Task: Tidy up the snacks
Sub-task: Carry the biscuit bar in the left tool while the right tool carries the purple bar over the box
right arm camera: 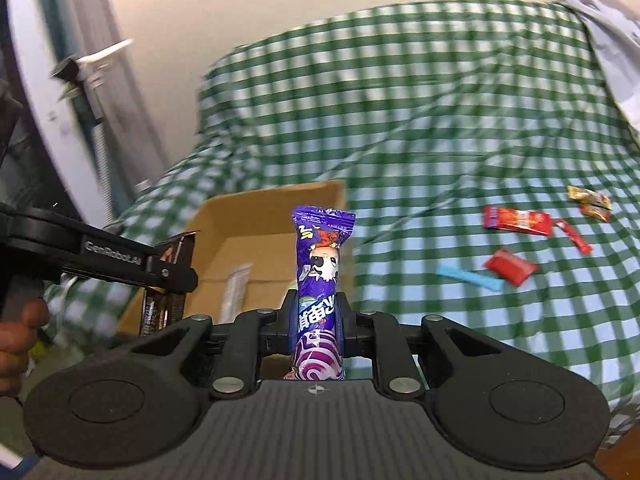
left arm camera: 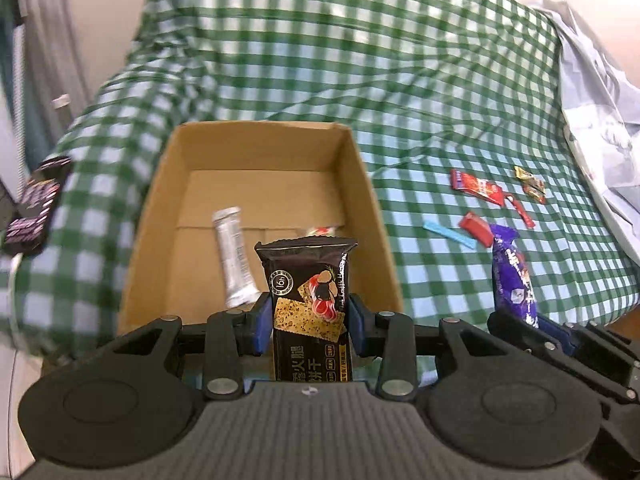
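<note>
Left hand-held gripper (left arm camera: 307, 322) clamps a black cracker packet (left arm camera: 308, 300) above the cardboard box (left arm camera: 256, 148)'s near edge; right hand-held gripper (right arm camera: 315, 316) pinches a purple candy packet (right arm camera: 320, 264) beside it.

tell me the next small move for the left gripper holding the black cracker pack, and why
Probably carry it a little farther forward over the cardboard box and open. The left gripper is shut on the black cracker pack, the open box lies just ahead and already holds a silver bar.
</note>
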`<state>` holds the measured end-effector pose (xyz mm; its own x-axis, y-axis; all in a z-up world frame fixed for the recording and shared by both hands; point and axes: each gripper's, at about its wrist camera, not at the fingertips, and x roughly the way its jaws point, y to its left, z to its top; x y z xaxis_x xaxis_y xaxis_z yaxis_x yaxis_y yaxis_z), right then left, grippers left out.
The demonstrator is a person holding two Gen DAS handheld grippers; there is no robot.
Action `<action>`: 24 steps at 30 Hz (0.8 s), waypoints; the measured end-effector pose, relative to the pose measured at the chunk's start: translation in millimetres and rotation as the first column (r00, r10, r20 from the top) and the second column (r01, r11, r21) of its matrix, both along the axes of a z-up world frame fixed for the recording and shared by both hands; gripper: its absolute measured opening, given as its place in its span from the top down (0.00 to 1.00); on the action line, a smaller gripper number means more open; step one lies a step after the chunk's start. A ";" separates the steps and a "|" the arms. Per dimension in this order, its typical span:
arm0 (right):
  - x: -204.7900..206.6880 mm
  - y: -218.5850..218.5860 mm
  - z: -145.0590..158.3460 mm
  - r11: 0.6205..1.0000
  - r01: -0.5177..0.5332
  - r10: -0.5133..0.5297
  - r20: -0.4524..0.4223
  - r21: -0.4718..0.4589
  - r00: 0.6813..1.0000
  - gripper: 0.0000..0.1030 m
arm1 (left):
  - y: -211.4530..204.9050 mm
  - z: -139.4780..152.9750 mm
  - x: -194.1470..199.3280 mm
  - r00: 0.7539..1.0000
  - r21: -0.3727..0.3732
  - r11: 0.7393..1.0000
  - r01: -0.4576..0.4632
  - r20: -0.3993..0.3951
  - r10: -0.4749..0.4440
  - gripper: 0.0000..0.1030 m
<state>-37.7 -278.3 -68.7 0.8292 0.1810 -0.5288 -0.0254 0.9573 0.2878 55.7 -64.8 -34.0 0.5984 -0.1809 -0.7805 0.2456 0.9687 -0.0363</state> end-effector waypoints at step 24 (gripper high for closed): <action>-54.7 68.7 35.9 0.987 -0.073 0.084 0.072 -0.144 0.994 0.82 | 61.1 7.5 -73.4 0.995 -0.073 0.996 -0.047 0.081 0.053 0.59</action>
